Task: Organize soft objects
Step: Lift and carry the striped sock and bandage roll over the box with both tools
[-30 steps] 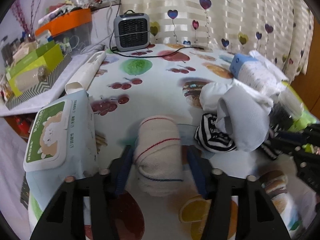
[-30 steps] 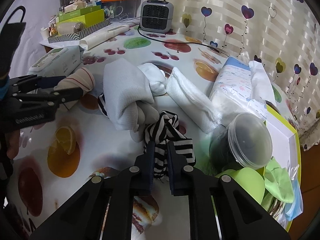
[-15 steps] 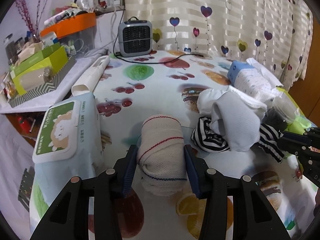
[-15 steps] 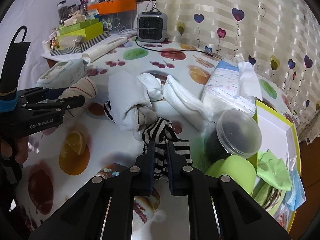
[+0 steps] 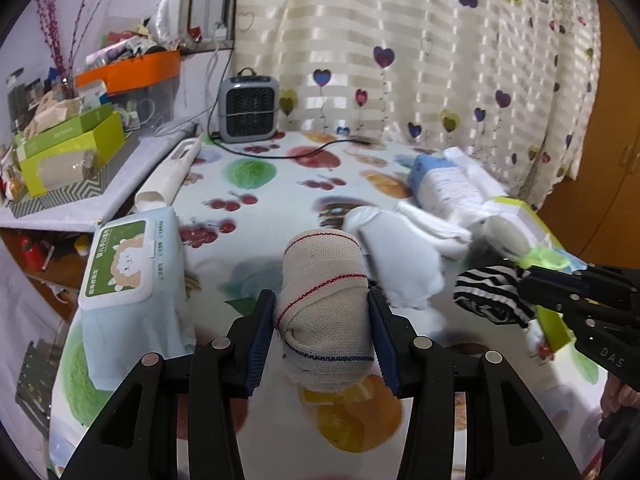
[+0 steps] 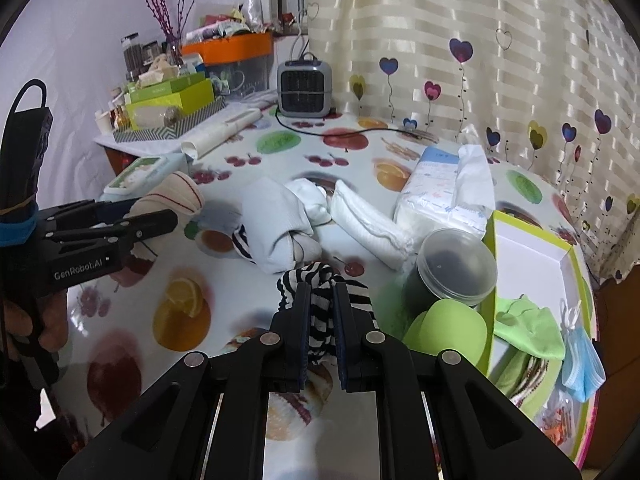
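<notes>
Left wrist view: left gripper (image 5: pixel 322 330) stood fairly wide, both blue pads pressed on a beige sock roll (image 5: pixel 326 312) with red and blue stitching, roll held clear above the fruit-print tablecloth (image 5: pixel 280 184). Just left, a wipes pack (image 5: pixel 128 276) with green lid; far behind, a grey heater (image 5: pixel 249 109) with black cord, before the heart curtain (image 5: pixel 420 40). Right of the roll, a white sock bundle (image 5: pixel 404 260) on the cloth, with a tissue pack (image 5: pixel 448 188) farther back. At the right edge, right gripper (image 5: pixel 524 280) reached in, nearly closed, clamped on a striped sock (image 5: pixel 490 294) hanging off the cloth. Right wrist view: right gripper (image 6: pixel 322 322) almost shut, narrow gap filled by the striped sock (image 6: pixel 320 304), pinched and bunched between the pads, lifted above the cloth. Far of it, the white bundle (image 6: pixel 276 224) and a folded white cloth (image 6: pixel 368 224) lay side by side, another striped sock end poking from under the bundle. Right, a lidded tub (image 6: pixel 452 272), a green cup (image 6: pixel 452 328) near it, and a green-edged box (image 6: pixel 532 256) holding green cloths. Left, the left gripper (image 6: pixel 156 210) gripped the beige roll (image 6: pixel 176 198), a hand (image 6: pixel 44 320) below it, wipes pack (image 6: pixel 144 172) just beyond.
</notes>
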`<state>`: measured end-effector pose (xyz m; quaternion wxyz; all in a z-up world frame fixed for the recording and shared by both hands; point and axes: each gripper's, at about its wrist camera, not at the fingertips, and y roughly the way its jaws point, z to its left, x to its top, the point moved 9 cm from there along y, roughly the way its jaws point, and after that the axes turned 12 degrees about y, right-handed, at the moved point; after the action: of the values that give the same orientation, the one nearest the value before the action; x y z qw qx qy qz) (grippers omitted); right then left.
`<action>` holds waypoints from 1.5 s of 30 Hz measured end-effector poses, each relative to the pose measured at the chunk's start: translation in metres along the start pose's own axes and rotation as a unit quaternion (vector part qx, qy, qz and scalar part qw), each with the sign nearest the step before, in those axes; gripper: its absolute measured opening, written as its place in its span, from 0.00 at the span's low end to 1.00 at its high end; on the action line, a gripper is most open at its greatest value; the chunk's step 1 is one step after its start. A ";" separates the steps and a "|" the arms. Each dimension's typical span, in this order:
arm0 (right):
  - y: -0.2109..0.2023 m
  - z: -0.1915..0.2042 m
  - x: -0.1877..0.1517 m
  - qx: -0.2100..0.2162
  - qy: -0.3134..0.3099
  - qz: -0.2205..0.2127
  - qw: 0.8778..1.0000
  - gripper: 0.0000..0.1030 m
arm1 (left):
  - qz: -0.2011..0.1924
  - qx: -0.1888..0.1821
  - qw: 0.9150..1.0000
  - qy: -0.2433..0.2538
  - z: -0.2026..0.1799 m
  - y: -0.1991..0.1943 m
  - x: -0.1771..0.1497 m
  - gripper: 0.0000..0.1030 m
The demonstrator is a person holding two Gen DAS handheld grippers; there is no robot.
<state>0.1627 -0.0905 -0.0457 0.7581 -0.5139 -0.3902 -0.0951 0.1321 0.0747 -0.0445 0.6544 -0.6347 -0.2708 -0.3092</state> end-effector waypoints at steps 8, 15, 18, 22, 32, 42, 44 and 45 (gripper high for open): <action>-0.024 0.006 0.002 0.014 0.011 -0.027 0.999 0.11 | -0.022 -0.019 1.000 0.009 -0.019 -0.022 0.006 0.44; -0.038 0.007 0.000 0.021 0.018 -0.042 0.999 0.11 | -0.033 -0.027 0.999 0.012 -0.033 -0.033 0.009 0.44; -0.045 0.007 0.001 0.022 0.021 -0.049 0.998 0.11 | -0.035 -0.032 0.999 0.017 -0.039 -0.036 0.010 0.44; -0.051 0.007 0.003 0.022 0.023 -0.058 0.998 0.11 | -0.036 -0.036 0.998 0.021 -0.045 -0.037 0.010 0.44; -0.057 0.000 0.004 0.019 0.030 -0.069 0.997 0.11 | -0.035 -0.046 0.998 0.026 -0.057 -0.035 0.013 0.44; -0.064 -0.008 0.012 0.015 0.033 -0.082 0.996 0.11 | -0.040 -0.058 0.997 0.035 -0.071 -0.031 0.024 0.44; -0.065 -0.009 0.012 0.014 0.033 -0.084 0.996 0.11 | -0.041 -0.061 0.997 0.036 -0.074 -0.030 0.026 0.44; -0.066 -0.010 0.013 0.014 0.033 -0.085 0.996 0.11 | -0.041 -0.063 0.997 0.037 -0.075 -0.029 0.028 0.44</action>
<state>0.1410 -0.1257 0.0080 0.7668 -0.4651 -0.4082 -0.1705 0.1258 -0.0024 -0.0079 0.6098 -0.6510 -0.2522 -0.3751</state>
